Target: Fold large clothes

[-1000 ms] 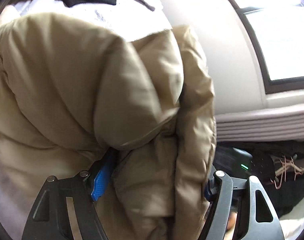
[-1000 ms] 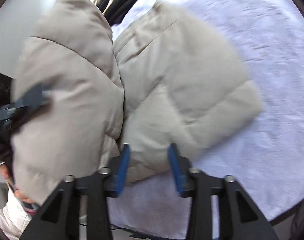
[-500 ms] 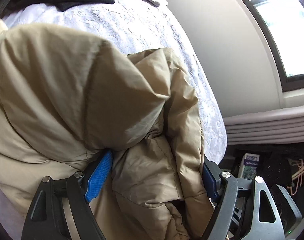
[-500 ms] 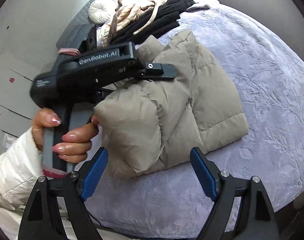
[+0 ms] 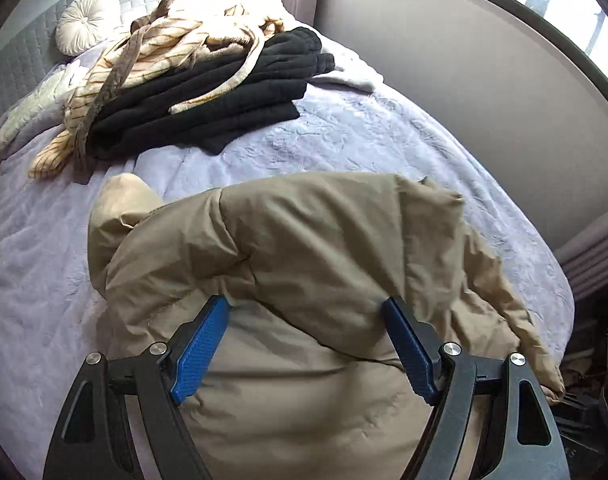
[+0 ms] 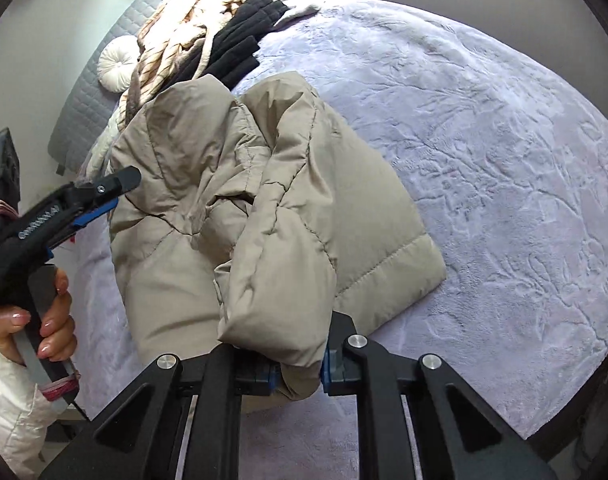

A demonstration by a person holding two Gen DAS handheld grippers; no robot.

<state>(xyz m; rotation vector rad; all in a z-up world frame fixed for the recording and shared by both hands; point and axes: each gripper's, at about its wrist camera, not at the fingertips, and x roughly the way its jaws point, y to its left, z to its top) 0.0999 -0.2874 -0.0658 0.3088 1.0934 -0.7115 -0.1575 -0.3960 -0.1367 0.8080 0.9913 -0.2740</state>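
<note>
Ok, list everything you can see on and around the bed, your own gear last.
puffer jacket: one, beige, bunched on the near part of the bed
bedspread: one, pale lilac, covering the bed
black clothes: one folded stack, far end of the bed
striped garment: one, cream and brown, draped over the black stack
round cushion: one, white, against the grey headboard
left gripper: open, blue pads, over the jacket
right gripper: shut on a jacket fold
</note>
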